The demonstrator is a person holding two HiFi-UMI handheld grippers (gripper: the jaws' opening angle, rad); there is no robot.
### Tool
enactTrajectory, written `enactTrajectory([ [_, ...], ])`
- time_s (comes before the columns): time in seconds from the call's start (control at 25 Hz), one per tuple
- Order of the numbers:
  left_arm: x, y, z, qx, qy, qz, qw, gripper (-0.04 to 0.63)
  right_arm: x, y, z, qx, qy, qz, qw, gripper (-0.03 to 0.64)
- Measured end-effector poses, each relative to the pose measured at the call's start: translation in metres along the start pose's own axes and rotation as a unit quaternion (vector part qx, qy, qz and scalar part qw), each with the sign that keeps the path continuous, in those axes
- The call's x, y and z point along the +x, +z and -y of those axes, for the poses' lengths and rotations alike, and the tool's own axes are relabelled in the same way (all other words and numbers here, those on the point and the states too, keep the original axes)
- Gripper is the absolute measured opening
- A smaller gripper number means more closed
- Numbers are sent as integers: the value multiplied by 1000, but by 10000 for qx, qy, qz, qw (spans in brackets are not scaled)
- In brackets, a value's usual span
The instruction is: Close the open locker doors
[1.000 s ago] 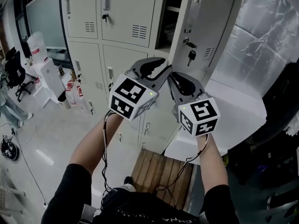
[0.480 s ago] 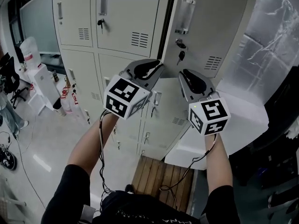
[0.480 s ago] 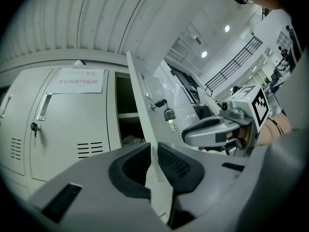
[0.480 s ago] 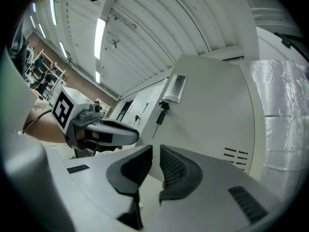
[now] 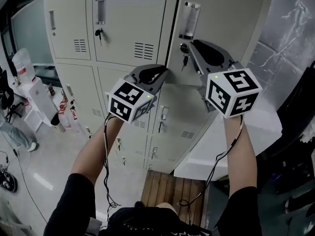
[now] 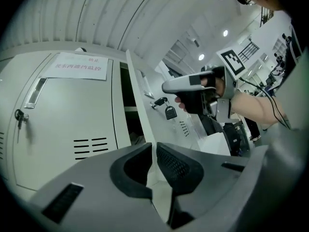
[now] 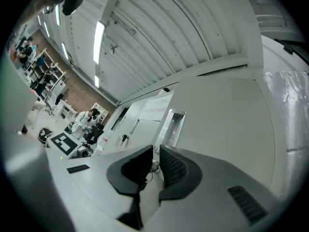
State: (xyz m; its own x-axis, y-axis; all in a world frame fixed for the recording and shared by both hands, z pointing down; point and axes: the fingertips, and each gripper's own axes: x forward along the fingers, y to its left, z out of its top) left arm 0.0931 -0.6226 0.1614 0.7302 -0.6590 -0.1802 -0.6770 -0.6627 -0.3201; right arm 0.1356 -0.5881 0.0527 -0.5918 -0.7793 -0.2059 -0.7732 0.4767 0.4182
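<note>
Head view, open door (image 5: 224, 18): an upper locker leaf swung out from the bank, not yet shut.
Right gripper (image 5: 192, 45): against the open door's outer face, beside its keys (image 5: 184, 60), probably to push the leaf home. The jaws are narrowly apart and have just closed a little. The key ring shows in the slot but is not visibly pinched.
Left gripper (image 5: 165, 73): below the open door's lock edge, with its jaws a slit apart and empty. It is probably waiting.

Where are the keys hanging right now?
In the head view, the keys hang on the open locker door, upper middle, below its handle and just left of the right tongs.
</note>
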Motion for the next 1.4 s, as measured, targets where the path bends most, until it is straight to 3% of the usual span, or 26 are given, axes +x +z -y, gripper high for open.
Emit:
enactTrajectory([
  [0.64, 27, -3, -26, 293, 402, -122, 9987, 46, 67, -8, 29, 240, 319, -335, 9986, 48],
  [0.96, 50, -4, -25, 404, 376, -148, 9984, 46, 80, -19, 39, 175, 375, -389, 9984, 48],
  [1.4, 62, -17, -31, 181, 372, -308, 9987, 46, 69, -29, 43, 267, 355, -450, 9980, 48],
])
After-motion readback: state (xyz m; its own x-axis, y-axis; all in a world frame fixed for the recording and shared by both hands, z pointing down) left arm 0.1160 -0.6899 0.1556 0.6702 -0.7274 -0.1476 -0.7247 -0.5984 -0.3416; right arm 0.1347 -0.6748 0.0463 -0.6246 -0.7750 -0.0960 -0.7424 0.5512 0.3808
